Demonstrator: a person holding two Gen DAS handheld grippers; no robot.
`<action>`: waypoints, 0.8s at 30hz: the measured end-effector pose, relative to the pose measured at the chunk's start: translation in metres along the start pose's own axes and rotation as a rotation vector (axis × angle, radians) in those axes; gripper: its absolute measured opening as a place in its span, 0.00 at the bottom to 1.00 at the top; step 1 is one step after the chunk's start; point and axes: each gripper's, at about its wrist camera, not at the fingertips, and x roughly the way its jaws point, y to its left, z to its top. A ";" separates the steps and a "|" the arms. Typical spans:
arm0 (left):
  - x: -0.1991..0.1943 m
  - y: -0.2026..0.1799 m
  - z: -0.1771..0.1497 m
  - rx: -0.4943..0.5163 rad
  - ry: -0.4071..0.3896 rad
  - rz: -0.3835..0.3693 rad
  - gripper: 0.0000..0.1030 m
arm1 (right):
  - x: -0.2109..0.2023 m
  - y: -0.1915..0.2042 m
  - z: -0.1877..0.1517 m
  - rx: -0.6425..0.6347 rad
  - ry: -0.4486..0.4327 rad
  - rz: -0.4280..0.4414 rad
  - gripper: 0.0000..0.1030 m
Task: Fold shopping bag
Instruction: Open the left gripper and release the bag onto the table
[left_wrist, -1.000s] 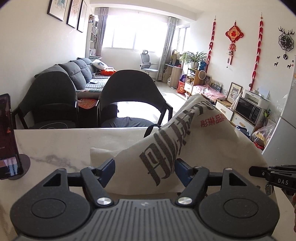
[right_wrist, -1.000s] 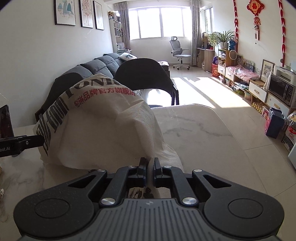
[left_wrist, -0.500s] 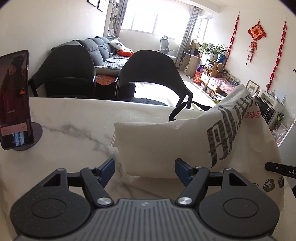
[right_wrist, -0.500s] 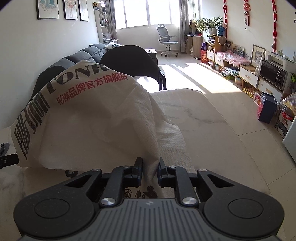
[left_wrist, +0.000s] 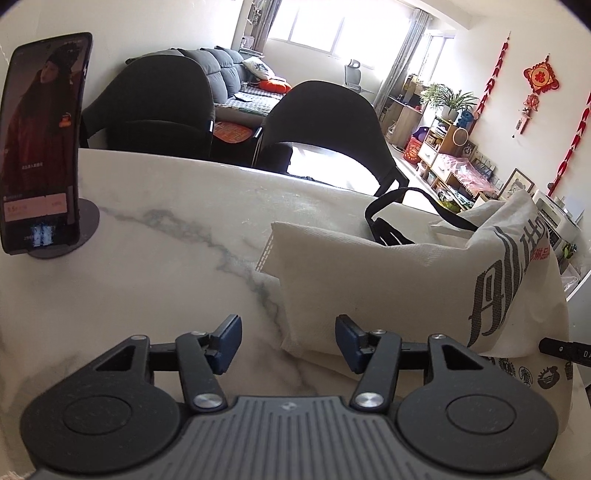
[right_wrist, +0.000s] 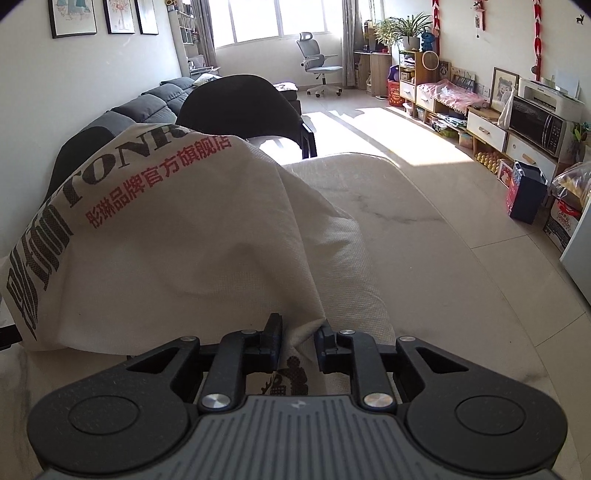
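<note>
The shopping bag (left_wrist: 424, 280) is a cream woven tote with black and red print, lying in a loose, half-folded heap on the counter (left_wrist: 166, 266), toward its right side and near edge; its black strap (left_wrist: 391, 218) loops out toward the far edge. In the right wrist view the same bag (right_wrist: 177, 236) humps up high, one flap draped over the lower layer.

The left tool (left_wrist: 288, 338) hovers low over the bare marble just beside the bag's left corner; its blue-padded jaws stand moderately apart and are closing, with only the corner's edge near the right pad and nothing pinched. The right tool (right_wrist: 297, 345) sits at the bag's near edge with a fold of cloth between its jaws; they are narrow and opening, and the pads no longer appear to press the fabric.

The counter is white marble with grey veins, glossy in the window light. At its left side a phone (left_wrist: 40, 140) stands upright on a round stand, screen lit. Past the far edge are two dark chairs (left_wrist: 325, 125), a grey sofa (left_wrist: 221, 70), a bright window, a desk chair (right_wrist: 317, 66), low shelving with a microwave (right_wrist: 543, 125), and red hangings on the white wall.
</note>
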 end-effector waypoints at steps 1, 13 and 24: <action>-0.002 0.001 0.000 0.001 -0.001 -0.006 0.55 | -0.003 0.001 0.001 -0.004 -0.007 0.006 0.27; -0.006 0.002 -0.004 0.053 0.011 -0.051 0.55 | -0.049 0.001 0.012 -0.028 -0.094 0.053 0.43; 0.015 -0.013 -0.005 0.093 0.025 -0.043 0.31 | -0.064 -0.020 -0.004 -0.025 -0.061 0.028 0.53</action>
